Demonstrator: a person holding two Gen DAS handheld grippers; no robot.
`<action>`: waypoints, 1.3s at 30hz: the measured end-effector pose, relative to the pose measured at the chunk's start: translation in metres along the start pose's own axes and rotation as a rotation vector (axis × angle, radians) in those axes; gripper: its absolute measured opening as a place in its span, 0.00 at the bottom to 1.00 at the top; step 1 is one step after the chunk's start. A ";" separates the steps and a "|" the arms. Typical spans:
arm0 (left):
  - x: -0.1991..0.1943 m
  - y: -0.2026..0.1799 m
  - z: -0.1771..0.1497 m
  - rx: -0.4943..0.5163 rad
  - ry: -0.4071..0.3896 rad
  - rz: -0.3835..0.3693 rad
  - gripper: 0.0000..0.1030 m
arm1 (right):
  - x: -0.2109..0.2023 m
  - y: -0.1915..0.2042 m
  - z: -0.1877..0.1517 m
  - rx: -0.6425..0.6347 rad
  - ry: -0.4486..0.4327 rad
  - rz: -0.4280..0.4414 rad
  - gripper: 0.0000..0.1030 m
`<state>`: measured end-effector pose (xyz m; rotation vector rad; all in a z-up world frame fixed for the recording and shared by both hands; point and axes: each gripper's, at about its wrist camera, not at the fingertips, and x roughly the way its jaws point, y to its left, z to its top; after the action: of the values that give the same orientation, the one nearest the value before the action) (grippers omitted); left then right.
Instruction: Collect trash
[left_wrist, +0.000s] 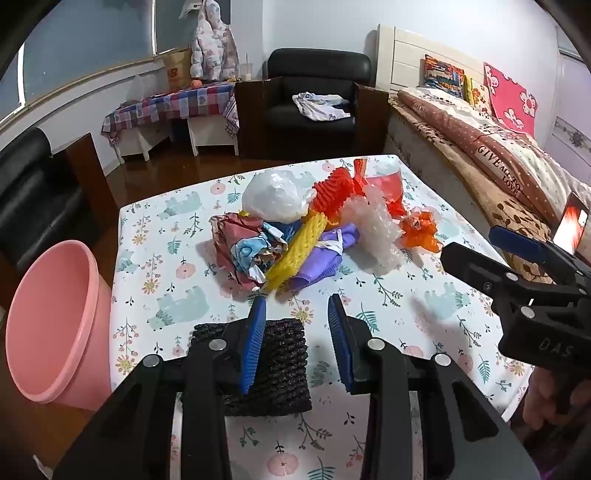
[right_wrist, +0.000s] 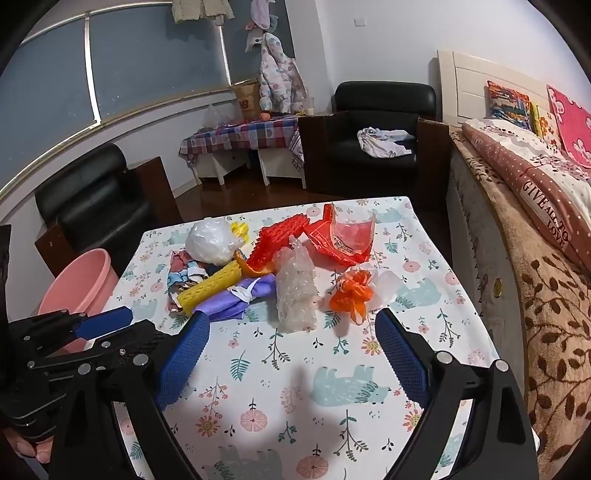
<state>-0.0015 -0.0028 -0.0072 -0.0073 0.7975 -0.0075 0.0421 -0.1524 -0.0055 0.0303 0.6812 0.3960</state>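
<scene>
A pile of trash lies mid-table: a white plastic bag (left_wrist: 275, 197), red foam net (left_wrist: 334, 194), yellow foam net (left_wrist: 299, 249), purple cloth (left_wrist: 332, 254), bubble wrap (right_wrist: 295, 291), orange plastic (right_wrist: 351, 295), a red wrapper (right_wrist: 343, 236) and crumpled printed paper (left_wrist: 240, 247). A black foam net (left_wrist: 273, 369) lies flat on the table under my left gripper (left_wrist: 297, 301), mostly beneath its left finger; the blue pads stand apart and do not press it. My right gripper (right_wrist: 293, 350) hangs wide open and bare over the cloth, just short of the bubble wrap. It also shows at the right edge of the left wrist view.
A pink bin (left_wrist: 55, 325) stands on the floor at the table's left edge. The table (right_wrist: 280, 406) wears a floral cloth. A bed (right_wrist: 535, 258) runs along its right side. Black armchairs (left_wrist: 314, 99) and a low checked table (left_wrist: 166, 107) stand beyond.
</scene>
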 end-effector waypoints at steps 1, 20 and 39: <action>0.001 -0.001 -0.001 -0.001 0.000 0.000 0.34 | -0.002 0.000 -0.001 -0.001 -0.001 0.001 0.87; 0.003 0.001 -0.007 -0.012 0.015 -0.004 0.34 | -0.003 0.005 -0.004 -0.014 -0.003 0.015 0.84; -0.002 -0.003 -0.007 -0.005 0.013 -0.012 0.34 | -0.005 0.007 -0.005 -0.020 -0.009 0.018 0.77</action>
<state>-0.0075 -0.0053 -0.0107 -0.0169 0.8106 -0.0165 0.0329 -0.1478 -0.0058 0.0189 0.6688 0.4194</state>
